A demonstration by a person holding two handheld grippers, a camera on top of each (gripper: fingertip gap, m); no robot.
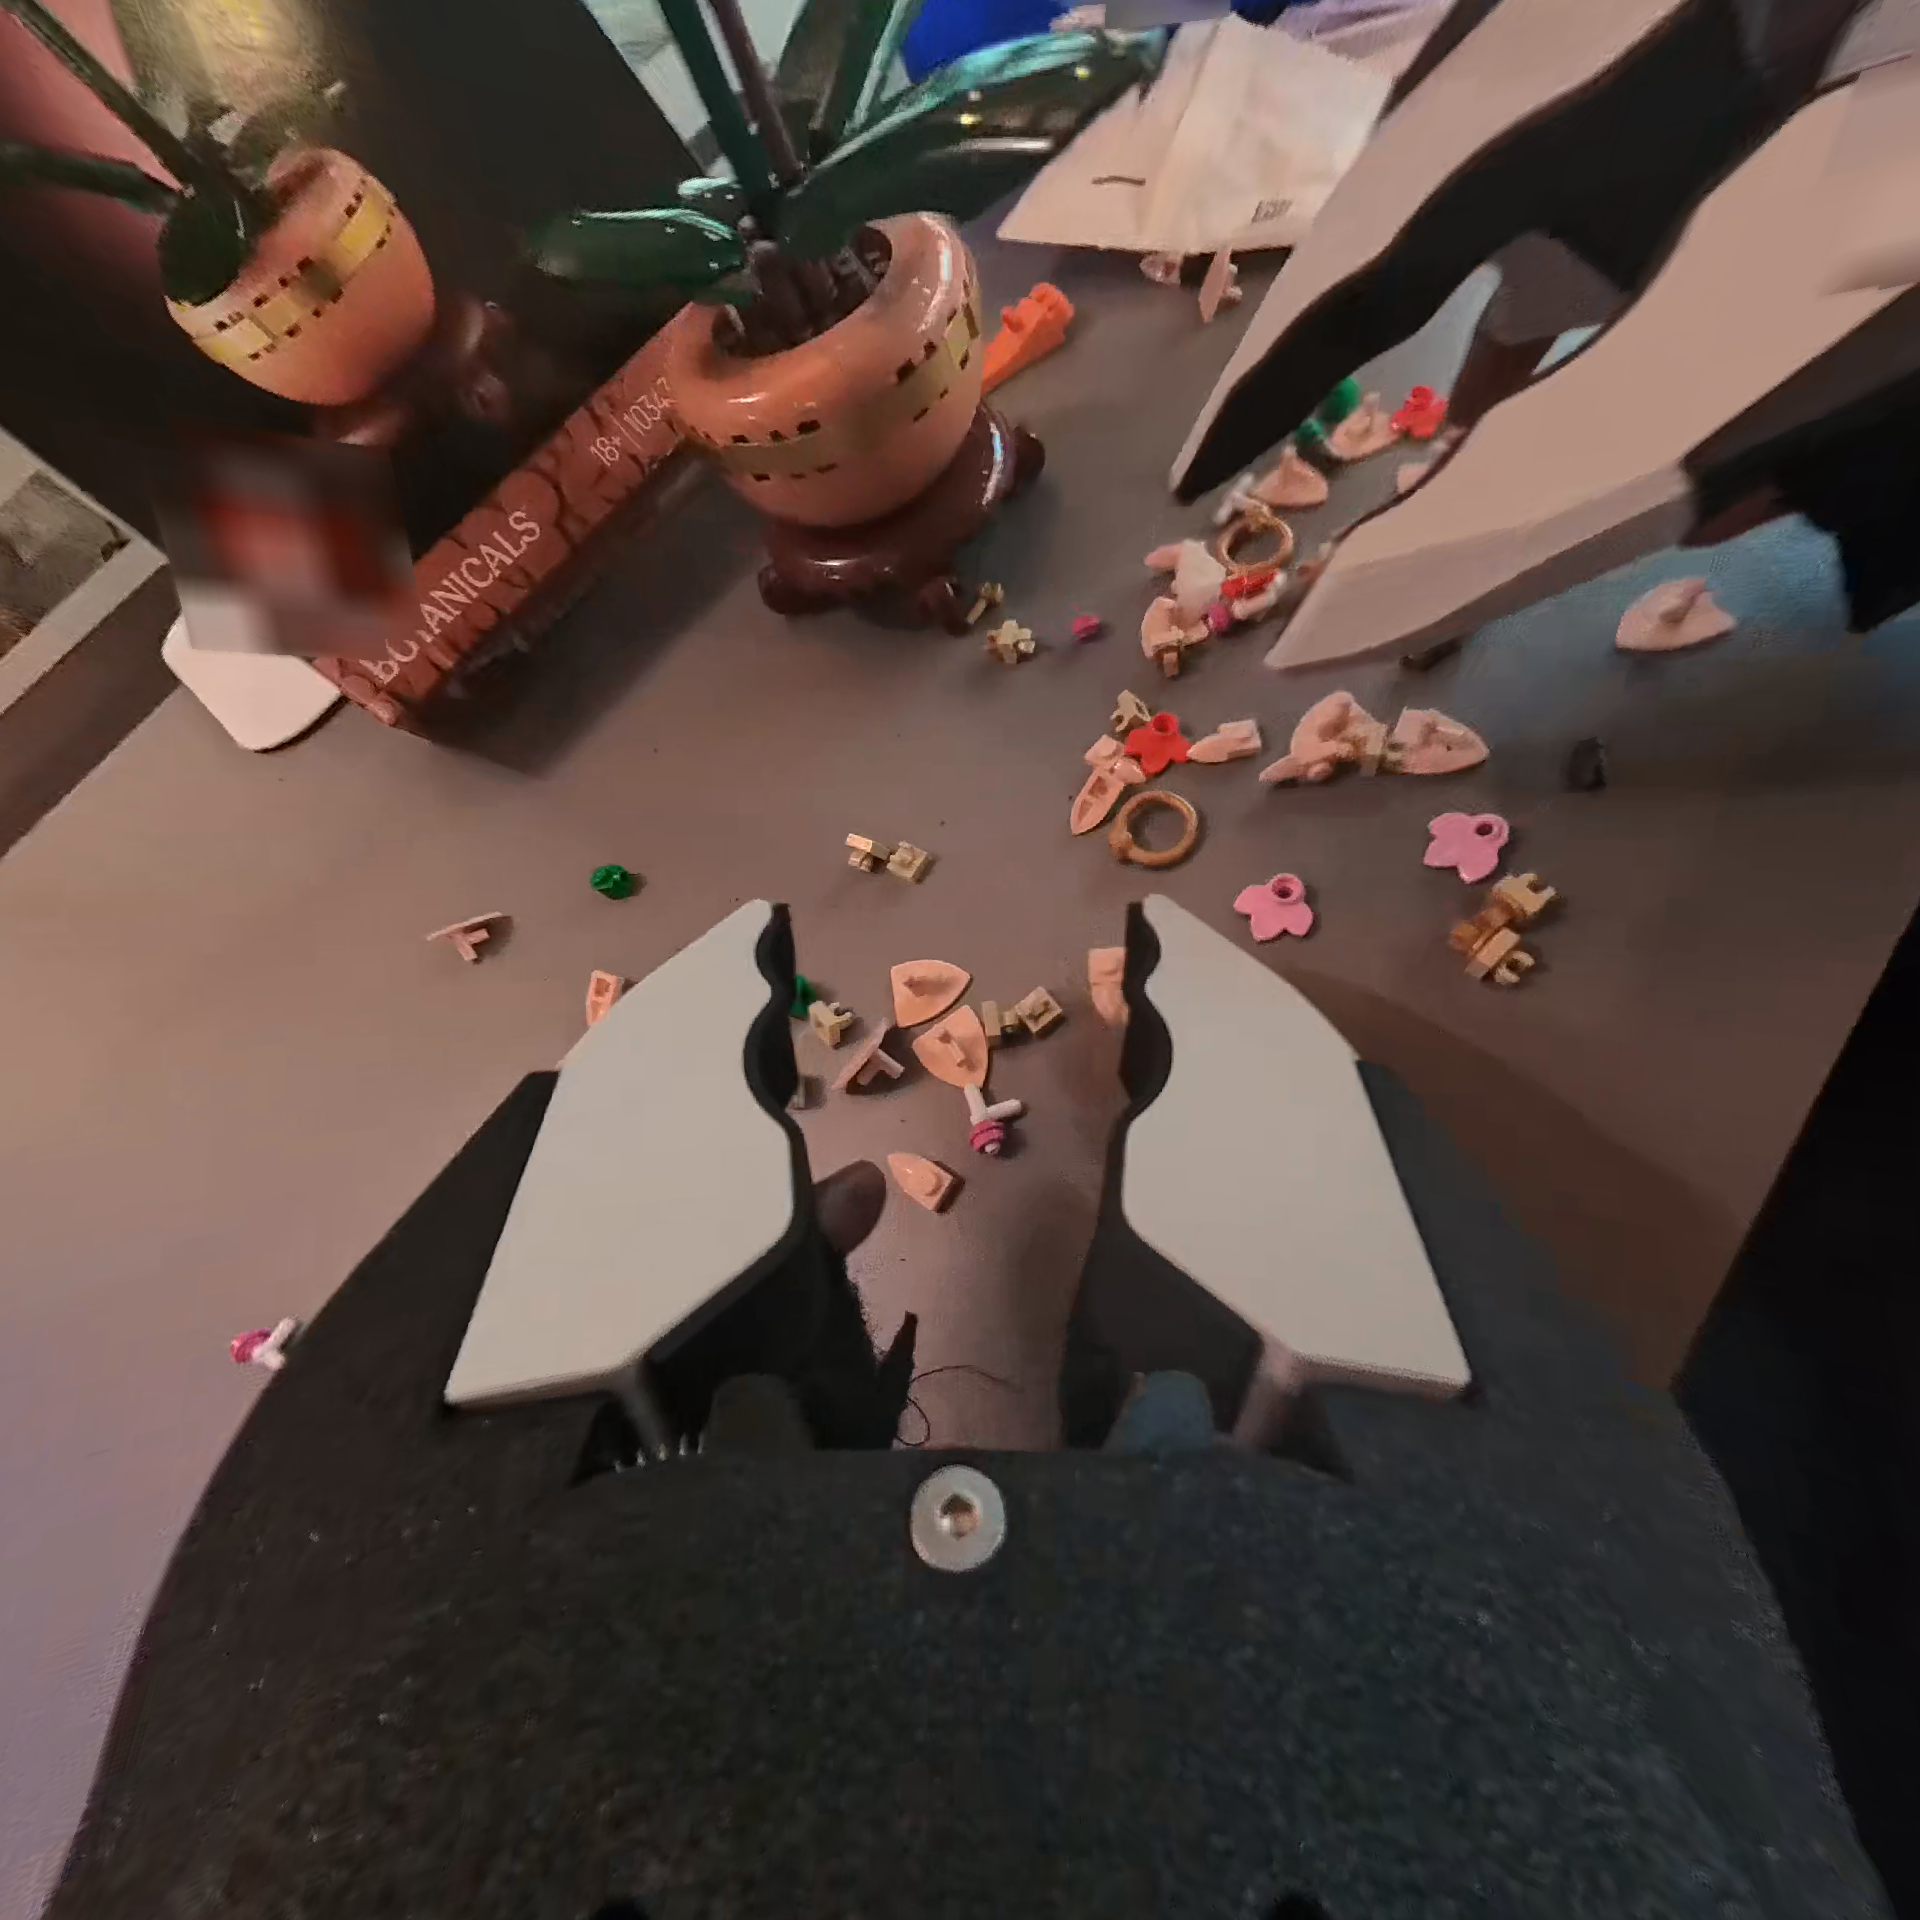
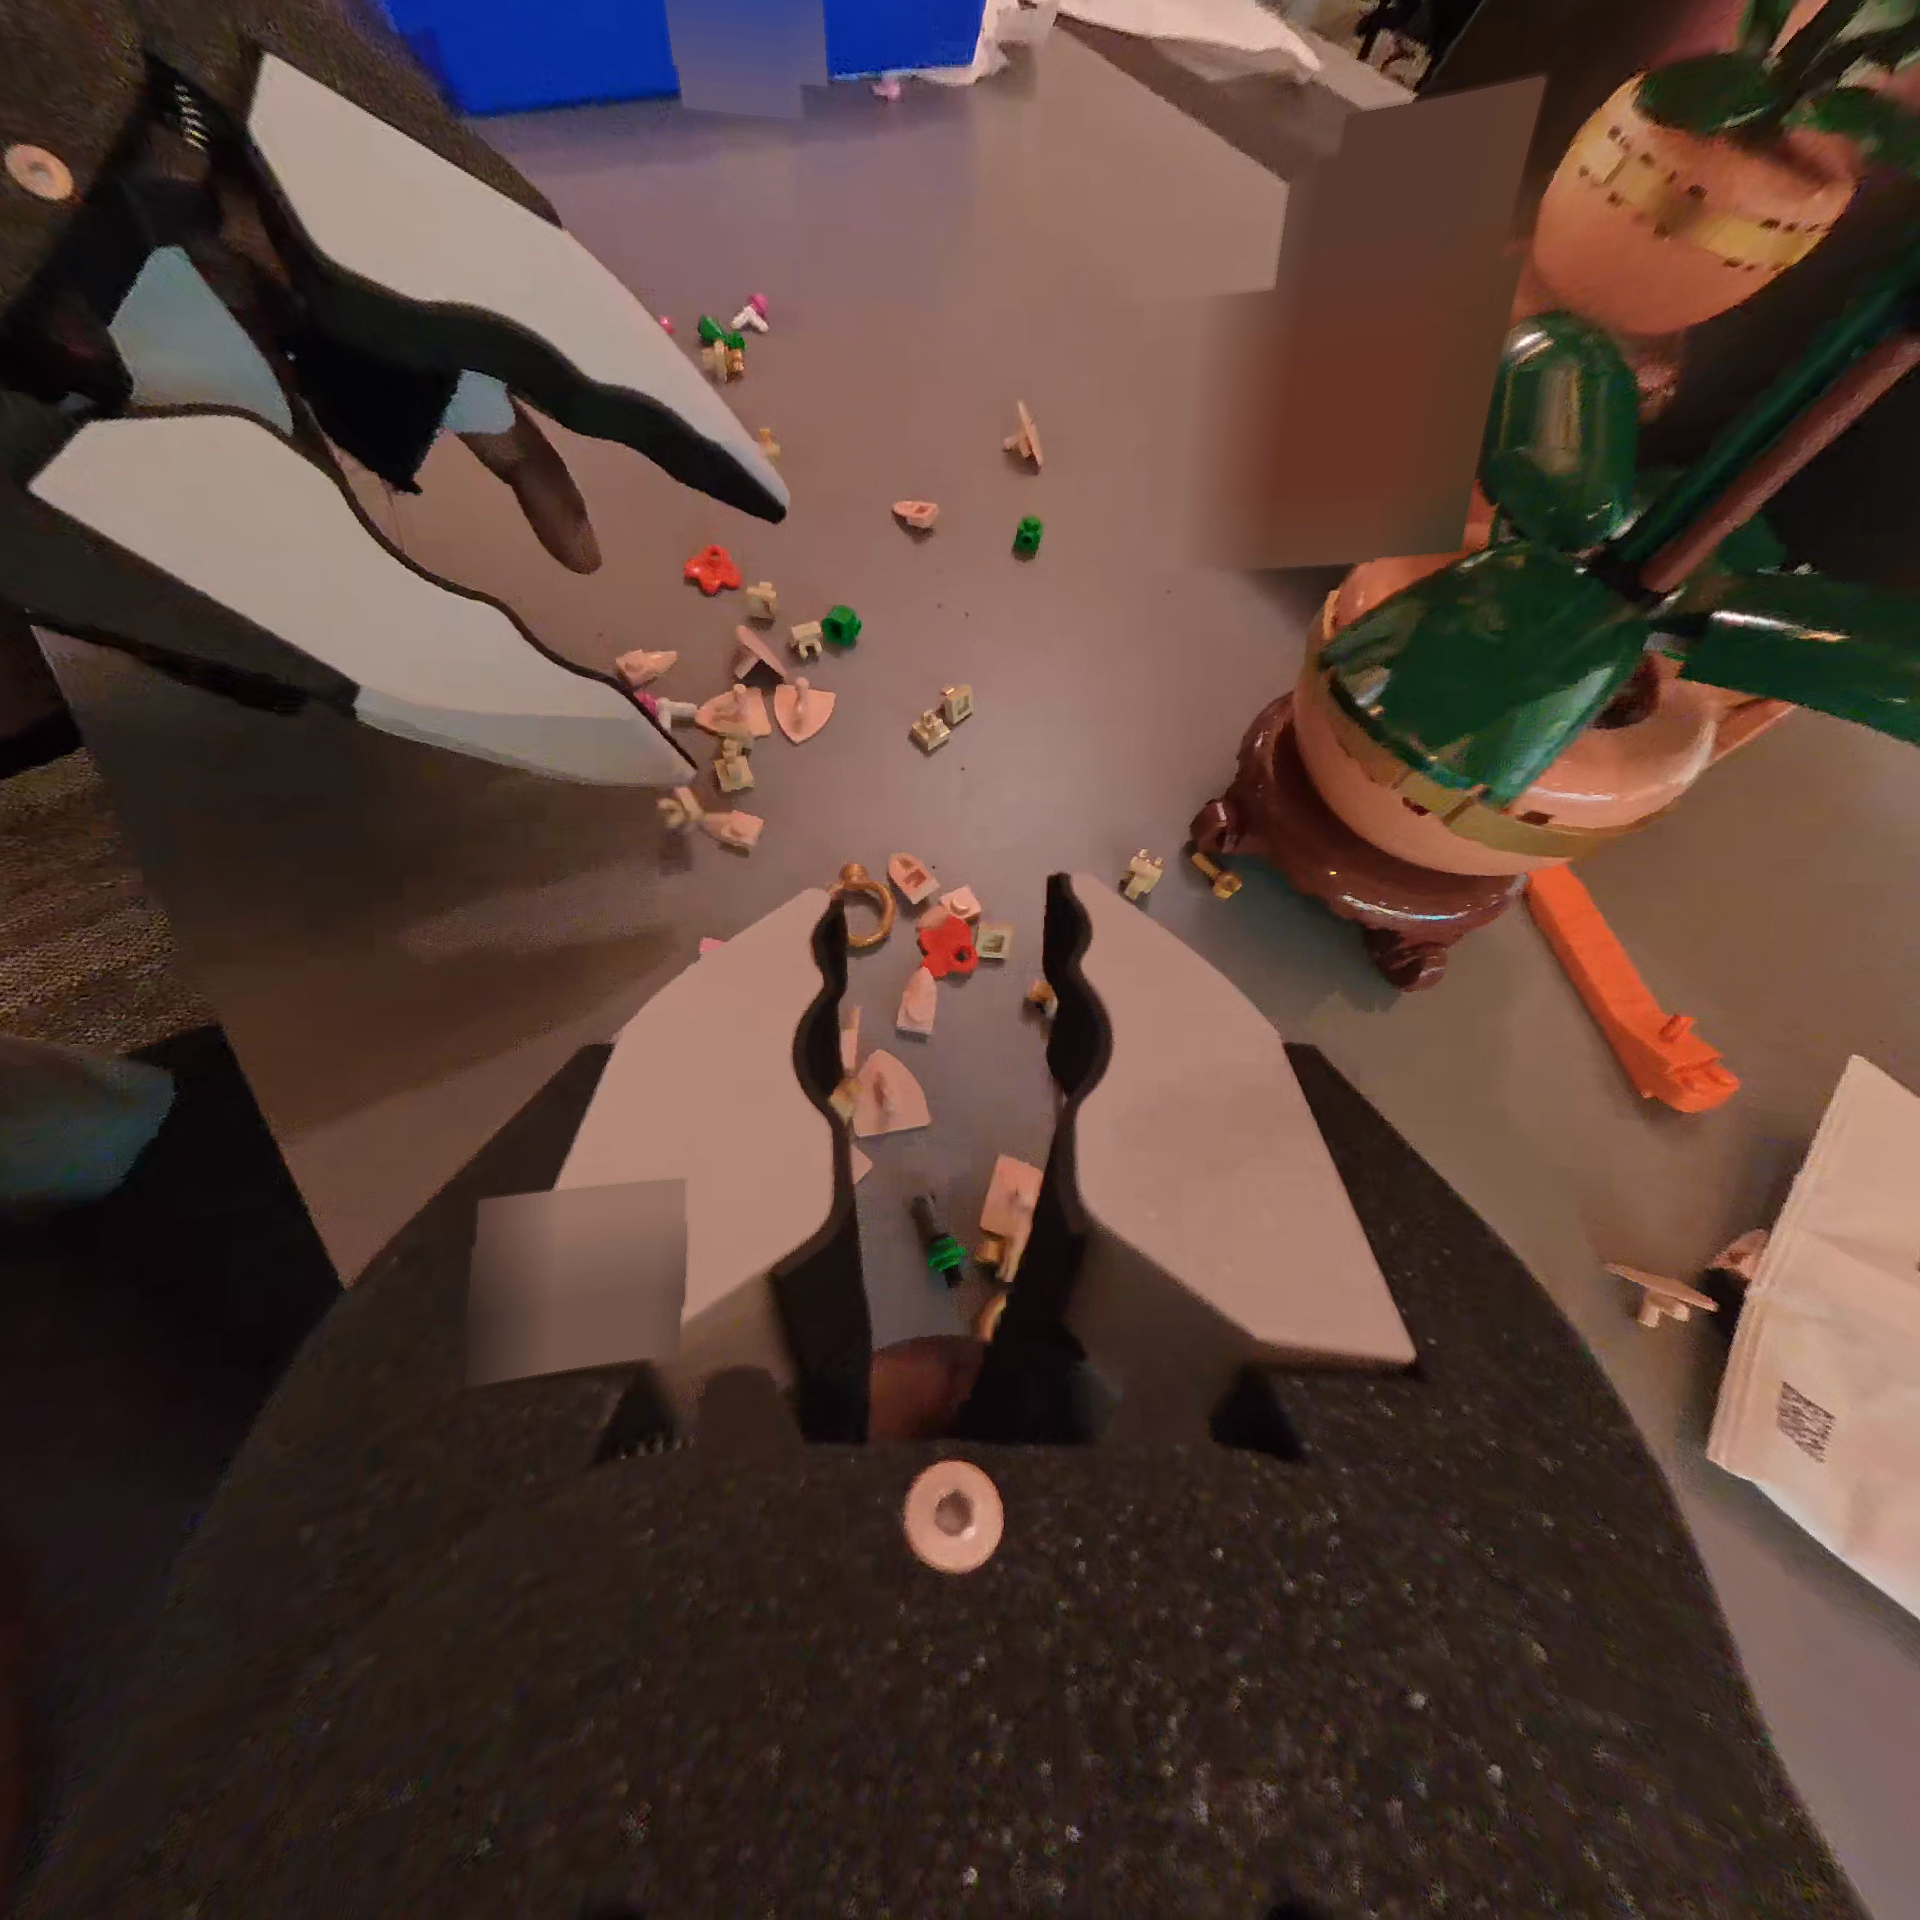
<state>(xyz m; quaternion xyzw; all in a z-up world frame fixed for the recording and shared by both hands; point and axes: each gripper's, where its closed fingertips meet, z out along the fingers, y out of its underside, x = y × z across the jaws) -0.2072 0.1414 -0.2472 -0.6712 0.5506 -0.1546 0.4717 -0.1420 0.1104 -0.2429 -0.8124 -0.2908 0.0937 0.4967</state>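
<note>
The brick-built flower pot (image 1: pixel 842 416) stands far left on the grey surface (image 1: pixel 520 831), green leaves fitted but no blossoms that I can see on its stems. Loose petal pieces (image 1: pixel 935 1018) lie scattered near it, unassembled. My left tongs (image 1: pixel 956 935) gape wide over them, gripping nothing. My right tongs (image 2: pixel 951 914) hover partly spread above a red flower piece (image 2: pixel 948 948), also empty.

A smooth grey tabletop (image 1: pixel 312 1039) fills both views under dim, warm light; a blue bin (image 2: pixel 623 52) stands at its far edge, with speckled carpet (image 2: pixel 73 914) below.
</note>
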